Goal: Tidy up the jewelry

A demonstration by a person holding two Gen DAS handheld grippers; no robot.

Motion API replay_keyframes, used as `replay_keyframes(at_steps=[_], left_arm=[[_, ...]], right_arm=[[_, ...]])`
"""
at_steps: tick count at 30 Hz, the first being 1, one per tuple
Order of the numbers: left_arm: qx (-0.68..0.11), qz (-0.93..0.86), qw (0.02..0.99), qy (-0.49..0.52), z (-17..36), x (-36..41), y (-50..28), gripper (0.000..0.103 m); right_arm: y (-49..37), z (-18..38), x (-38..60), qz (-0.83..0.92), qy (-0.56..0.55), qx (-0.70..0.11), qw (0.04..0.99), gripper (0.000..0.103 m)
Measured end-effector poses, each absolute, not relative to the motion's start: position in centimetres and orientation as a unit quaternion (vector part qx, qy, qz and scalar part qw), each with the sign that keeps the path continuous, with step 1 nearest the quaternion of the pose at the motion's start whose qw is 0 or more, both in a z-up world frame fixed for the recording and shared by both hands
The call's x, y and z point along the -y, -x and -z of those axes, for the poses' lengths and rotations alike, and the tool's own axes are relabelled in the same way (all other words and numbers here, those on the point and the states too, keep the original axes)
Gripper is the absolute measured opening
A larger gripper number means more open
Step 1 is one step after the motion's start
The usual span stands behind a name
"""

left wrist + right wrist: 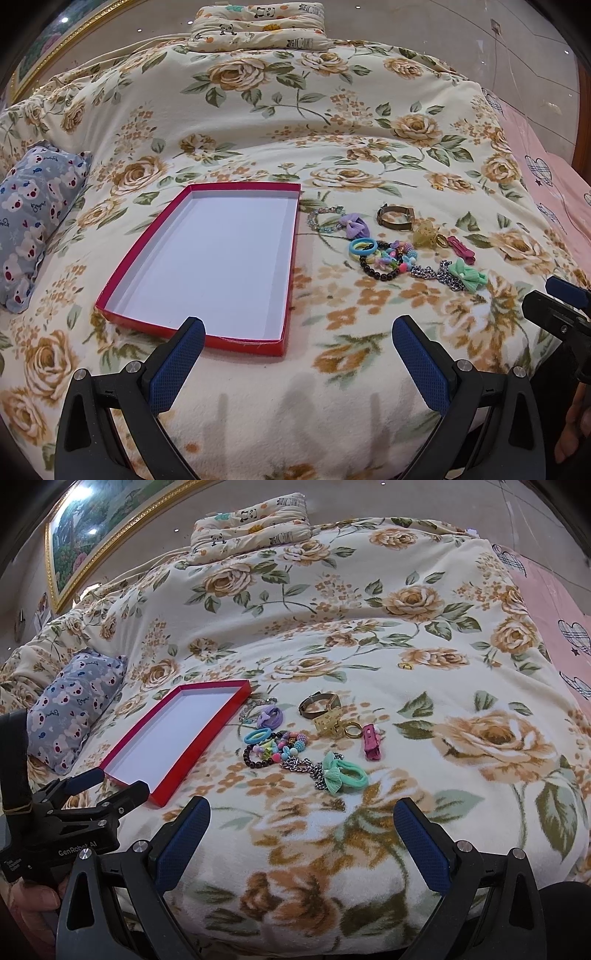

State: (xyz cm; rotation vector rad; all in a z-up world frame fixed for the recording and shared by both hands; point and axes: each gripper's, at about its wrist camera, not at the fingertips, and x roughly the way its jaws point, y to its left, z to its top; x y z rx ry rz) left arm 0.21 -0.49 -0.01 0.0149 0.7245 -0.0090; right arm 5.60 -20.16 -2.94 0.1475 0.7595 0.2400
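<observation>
While both claws — left claw (pixel 297 341), right claw (pixel 301 821) — gape empty, green bow hair tie (pixel 341 773) just ahead of right: soft, light — pinch band.

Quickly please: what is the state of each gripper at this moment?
Left gripper: open, holding nothing.
Right gripper: open, holding nothing.

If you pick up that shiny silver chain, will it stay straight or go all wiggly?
Probably wiggly: the silver chain lies in loose curves of separate links, so it should droop. Being metal, it may be heavy for its size. It touches the green bow hair tie, which might drag along.
</observation>
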Motion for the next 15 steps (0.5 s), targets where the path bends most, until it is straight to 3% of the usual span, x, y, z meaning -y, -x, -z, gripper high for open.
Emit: replay_keyframes(at_steps=[15], left_arm=[[-0.365,0.014,0.931,-0.006,0.3,0.4,-1.5,0.102]], right_arm=[[-6.3,3.5,20.6,-0.119,-0.078,-0.375,0.916,0.100]])
